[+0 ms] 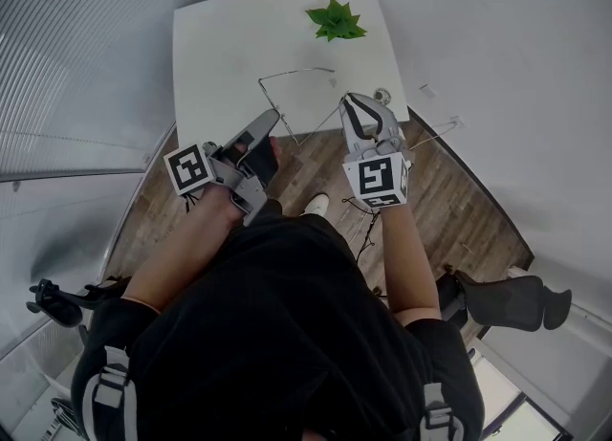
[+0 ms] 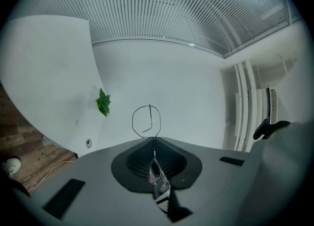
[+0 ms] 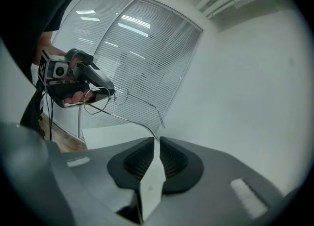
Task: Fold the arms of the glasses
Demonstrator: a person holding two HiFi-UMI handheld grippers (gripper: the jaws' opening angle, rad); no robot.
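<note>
Thin wire-framed glasses (image 1: 298, 104) are held in the air over the near edge of the white table (image 1: 220, 47). My left gripper (image 1: 271, 121) is shut on the front frame. In the left gripper view one round lens rim (image 2: 146, 120) sticks out past the shut jaws. My right gripper (image 1: 349, 102) is shut on the tip of one arm. In the right gripper view that arm (image 3: 125, 119) runs from the frame straight into the narrow slit between the jaws. The other arm (image 3: 149, 106) stands out free, unfolded.
A green leafy plant (image 1: 335, 20) sits at the table's far side and a small round object (image 1: 382, 97) near its right corner. Wooden floor lies below, with a cable (image 1: 435, 133) and a dark chair (image 1: 516, 300) to the right. Window blinds (image 1: 86, 56) line the left.
</note>
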